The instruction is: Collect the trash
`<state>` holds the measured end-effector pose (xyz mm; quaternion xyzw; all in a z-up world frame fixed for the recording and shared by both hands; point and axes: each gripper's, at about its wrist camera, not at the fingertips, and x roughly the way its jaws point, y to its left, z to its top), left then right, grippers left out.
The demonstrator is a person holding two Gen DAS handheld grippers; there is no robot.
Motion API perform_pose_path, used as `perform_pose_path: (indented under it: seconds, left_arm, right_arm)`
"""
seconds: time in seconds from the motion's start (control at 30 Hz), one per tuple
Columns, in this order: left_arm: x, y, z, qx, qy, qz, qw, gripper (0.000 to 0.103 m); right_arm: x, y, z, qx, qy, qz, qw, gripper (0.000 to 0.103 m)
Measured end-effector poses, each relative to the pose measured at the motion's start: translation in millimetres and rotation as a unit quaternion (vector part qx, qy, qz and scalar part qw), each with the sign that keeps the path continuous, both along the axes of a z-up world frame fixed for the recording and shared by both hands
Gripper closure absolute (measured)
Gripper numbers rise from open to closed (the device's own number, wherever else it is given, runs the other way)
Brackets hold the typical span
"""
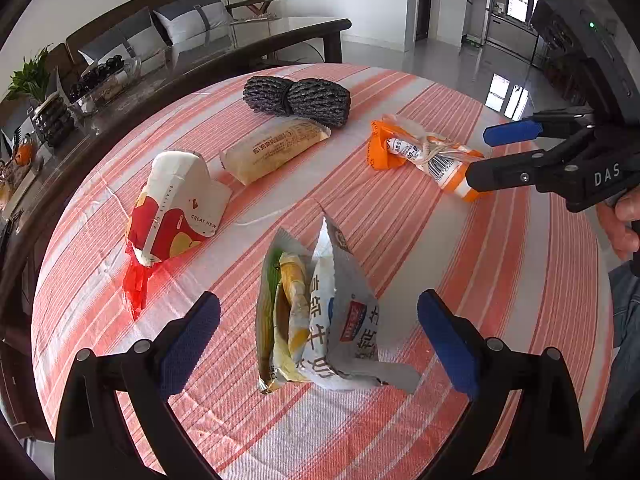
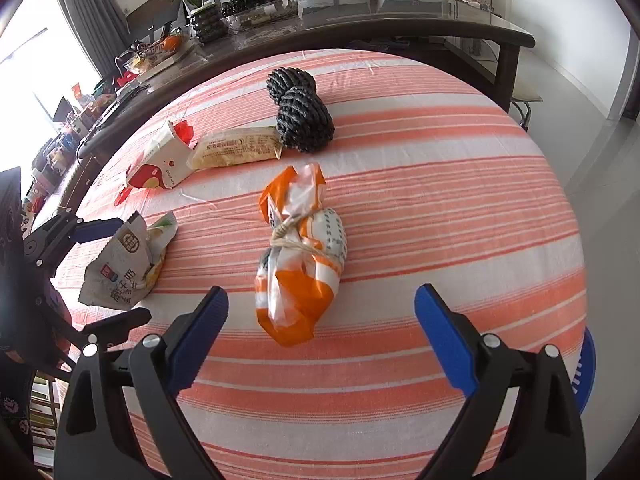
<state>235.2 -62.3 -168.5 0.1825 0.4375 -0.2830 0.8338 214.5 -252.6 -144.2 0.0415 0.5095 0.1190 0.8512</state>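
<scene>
Striped table [image 1: 500, 280] under both tongs, orange bundle [image 2: 300, 256] lying just ahead between released right tongs [image 2: 322, 312], torn milk bag [image 1: 320, 320] standing between released left tongs [image 1: 318, 320], neither touching.

Bare striped cloth [image 2: 440, 168] right of orange bundle [image 2: 300, 256].

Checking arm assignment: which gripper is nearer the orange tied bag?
Right. The right gripper is open around the orange tied bag's near end; the left gripper straddles the opened snack bag.
</scene>
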Motion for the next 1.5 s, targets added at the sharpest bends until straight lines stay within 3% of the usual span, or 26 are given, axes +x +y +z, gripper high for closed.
perform_pose_path:
  seconds: [0.1, 0.2, 0.23, 0.3, 0.37, 0.43, 0.7, 0.87, 1.0, 1.27, 1.5]
  left_arm:
    - [10.3, 7.7, -1.8, 0.003, 0.013, 0.031, 0.9994, 0.005]
    - [11.6, 15.0, -3.0, -0.006, 0.035, 0.034, 0.9988, 0.018]
    - [11.0, 14.1, -3.3, -0.003, 0.037, 0.03, 0.9989, 0.029]
    - [8.2, 11.8, -2.2, -0.004, 0.04, 0.017, 0.9991, 0.053]
    - [4.9, 12.6, 2.3, -0.012, 0.034, 0.021, 0.9991, 0.064]
    - [3.9, 15.3, 4.3, -0.026, 0.038, 0.03, 0.9985, 0.068]
    - [-26.8, -10.6, 24.6, -0.077, 0.035, 0.026, 0.9961, 0.072]
    - [-43.7, -65.9, 40.8, -0.105, 0.04, -0.012, 0.9936, 0.072]
    - [-56.5, -129.8, 48.1, -0.121, 0.054, -0.061, 0.9894, 0.072]
    - [-80.8, -279.6, 40.5, -0.118, 0.086, -0.145, 0.9786, 0.072]
    - [-73.8, -377.7, -4.9, -0.102, 0.136, -0.156, 0.9731, 0.071]
  right_arm:
    - [21.6, 19.0, 5.5, -0.029, 0.043, 0.034, 0.998, 0.013]
    - [39.3, 32.2, -6.4, -0.056, 0.073, 0.039, 0.995, 0.021]
    - [43.8, 34.3, -10.6, -0.056, 0.082, 0.037, 0.994, 0.025]
    - [47.5, 34.4, -13.1, -0.047, 0.087, 0.029, 0.995, 0.053]
    - [42.6, 29.8, -6.5, -0.035, 0.074, 0.02, 0.996, 0.057]
    - [33.6, 22.1, 3.3, -0.023, 0.059, 0.013, 0.998, 0.058]
    - [-16.4, -32.6, 31.6, 0.008, 0.018, -0.009, 1.0, 0.058]
    - [-51.4, -103.4, 45.2, 0.024, -0.003, -0.06, 0.998, 0.058]
    - [-78.0, -163.3, 47.1, 0.0, -0.01, -0.106, 0.994, 0.058]
    - [-108.5, -270.2, 13.0, -0.009, 0.005, -0.2, 0.98, 0.058]
    - [-124.8, -332.1, -33.8, 0.008, 0.03, -0.253, 0.967, 0.058]
